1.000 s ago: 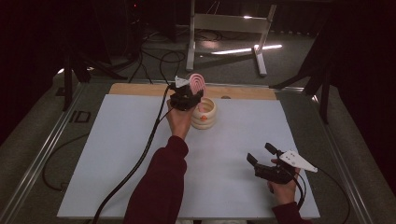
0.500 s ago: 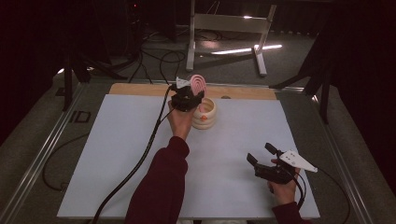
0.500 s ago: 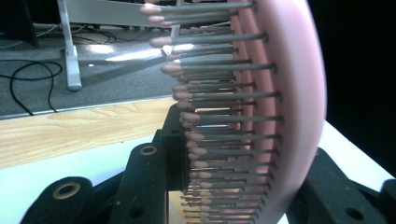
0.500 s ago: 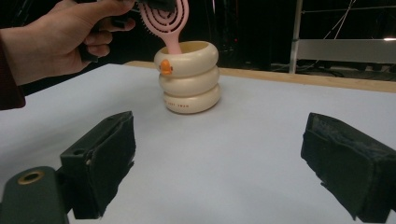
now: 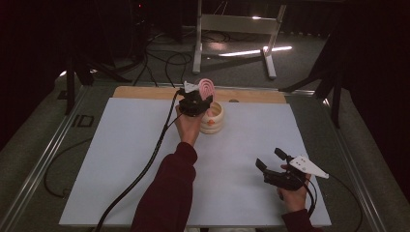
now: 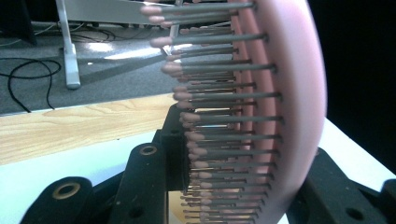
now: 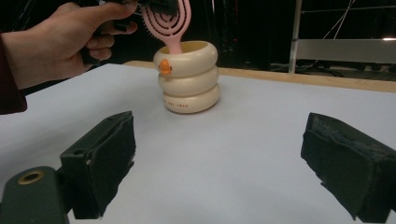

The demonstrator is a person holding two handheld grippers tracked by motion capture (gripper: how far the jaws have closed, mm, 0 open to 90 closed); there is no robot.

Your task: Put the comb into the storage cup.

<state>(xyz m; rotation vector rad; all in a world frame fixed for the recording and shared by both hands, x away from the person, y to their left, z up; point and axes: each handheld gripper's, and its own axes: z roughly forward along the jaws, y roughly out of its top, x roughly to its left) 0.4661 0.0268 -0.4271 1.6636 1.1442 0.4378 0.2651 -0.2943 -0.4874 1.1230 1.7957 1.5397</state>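
A pink hairbrush (image 5: 208, 87) is held upright at the back of the table, my left gripper (image 5: 196, 101) shut on its head. In the left gripper view the brush (image 6: 261, 116) and its bristles stand between the black jaws of the left gripper (image 6: 233, 186). In the right gripper view the brush (image 7: 168, 18) has its handle pointing down into the mouth of a cream ringed cup (image 7: 189, 77) with an orange duck bill. The cup (image 5: 215, 118) stands just right of the left hand. My right gripper (image 5: 269, 158) rests open at the near right, its own view (image 7: 219, 140) showing nothing between the pads.
A white mat (image 5: 121, 159) covers the table, with a wooden strip (image 5: 145, 93) along its far edge. A black cable (image 5: 145, 169) trails from the left gripper across the mat. Beyond the table stands a metal frame (image 5: 232, 29) among floor cables.
The left gripper with the brush has shifted very slightly to the right over the cup. The right gripper has not moved.
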